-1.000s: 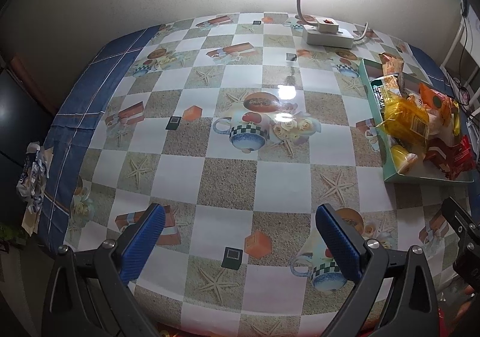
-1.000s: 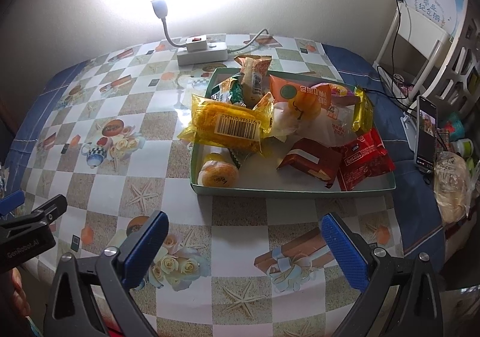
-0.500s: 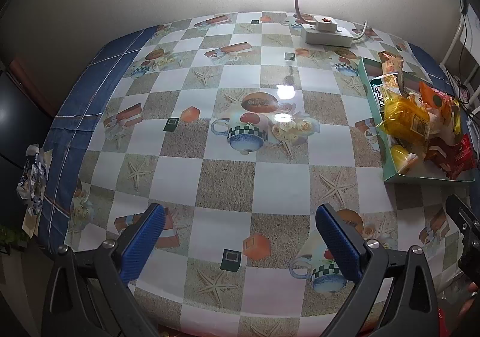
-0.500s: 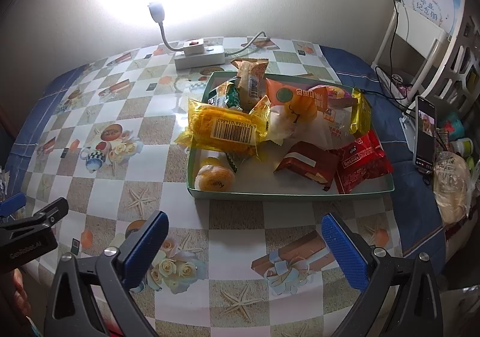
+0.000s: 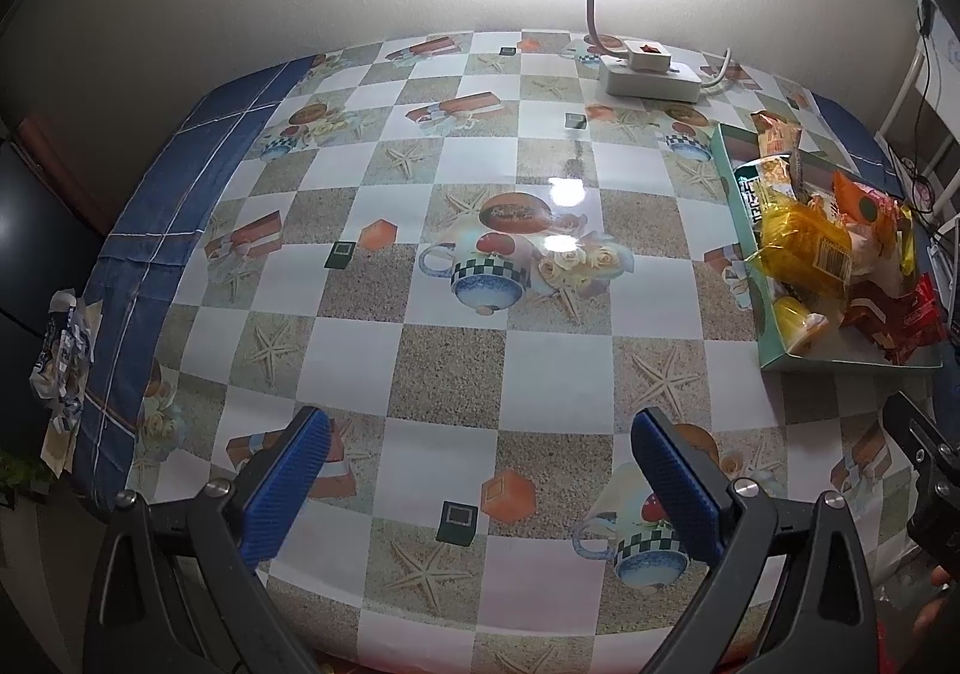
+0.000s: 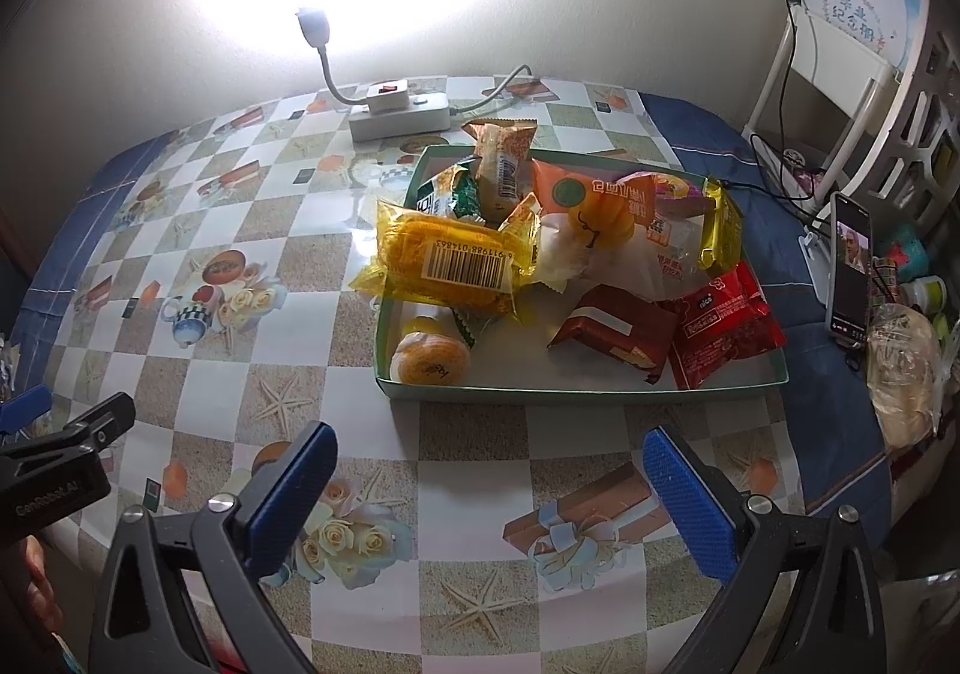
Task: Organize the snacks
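A: Snacks all sit in the green tray, centre-right of the right wrist view, heaped and overlapping. Nothing loose on the tabletop that the views show.

B: Grippers?

A: The left gripper has its jaws spread wide, nothing between them, over bare tabletop at the bottom of its frame. The right gripper is likewise wide and empty, just short of the tray's near wall.

B: Handling?

A: All film-wrapped, light, crinkly, probably slick. The yellow pack lies on top, overhanging the tray's left wall; its crimped end seal is the safest pinch, since the contents look soft and crushable. The round bun in the near-left corner is squashy, so a light squeeze on the wrapper, not the body. The brown bar and red pack lie flat and look firmer; take them across the short side.

B: Stage?

A: Ambiguous. The heap fits snacks already gathered in, or a pile waiting to be sorted. The pictures do not settle it.

B: Hazards?

A: The orange pack and the upright wrapper lean on neighbours; pulling one likely shifts the rest.
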Available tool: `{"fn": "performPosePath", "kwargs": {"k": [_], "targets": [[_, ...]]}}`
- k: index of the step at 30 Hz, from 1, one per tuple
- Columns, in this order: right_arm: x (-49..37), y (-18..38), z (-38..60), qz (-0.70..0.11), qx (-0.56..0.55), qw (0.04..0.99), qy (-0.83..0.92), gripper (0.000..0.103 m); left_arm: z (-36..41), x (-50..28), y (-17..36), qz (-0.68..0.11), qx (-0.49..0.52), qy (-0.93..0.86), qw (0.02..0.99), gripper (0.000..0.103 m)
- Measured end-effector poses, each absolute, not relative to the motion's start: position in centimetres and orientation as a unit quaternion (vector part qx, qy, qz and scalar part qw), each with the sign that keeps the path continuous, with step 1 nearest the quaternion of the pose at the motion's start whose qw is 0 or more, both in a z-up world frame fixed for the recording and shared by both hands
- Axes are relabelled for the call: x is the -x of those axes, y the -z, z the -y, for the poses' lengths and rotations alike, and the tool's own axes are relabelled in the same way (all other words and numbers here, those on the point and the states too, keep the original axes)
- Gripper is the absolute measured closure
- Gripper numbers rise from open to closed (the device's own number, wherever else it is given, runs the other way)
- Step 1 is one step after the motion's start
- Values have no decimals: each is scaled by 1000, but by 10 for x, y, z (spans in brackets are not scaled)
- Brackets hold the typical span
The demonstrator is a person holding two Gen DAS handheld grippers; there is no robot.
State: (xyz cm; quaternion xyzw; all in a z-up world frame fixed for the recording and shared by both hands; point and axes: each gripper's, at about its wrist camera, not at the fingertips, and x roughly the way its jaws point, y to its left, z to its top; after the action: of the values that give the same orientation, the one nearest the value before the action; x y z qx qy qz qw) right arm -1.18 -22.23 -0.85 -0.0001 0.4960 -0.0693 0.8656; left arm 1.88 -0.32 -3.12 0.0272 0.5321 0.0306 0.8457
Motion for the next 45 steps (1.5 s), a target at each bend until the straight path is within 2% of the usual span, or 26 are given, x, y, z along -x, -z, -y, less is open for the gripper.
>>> {"fn": "performPosePath", "kwargs": {"k": [45], "targets": [[10,9,222,-497,0,865,68,0,8,-17,24,-519,-38,-22,854,3]]}}
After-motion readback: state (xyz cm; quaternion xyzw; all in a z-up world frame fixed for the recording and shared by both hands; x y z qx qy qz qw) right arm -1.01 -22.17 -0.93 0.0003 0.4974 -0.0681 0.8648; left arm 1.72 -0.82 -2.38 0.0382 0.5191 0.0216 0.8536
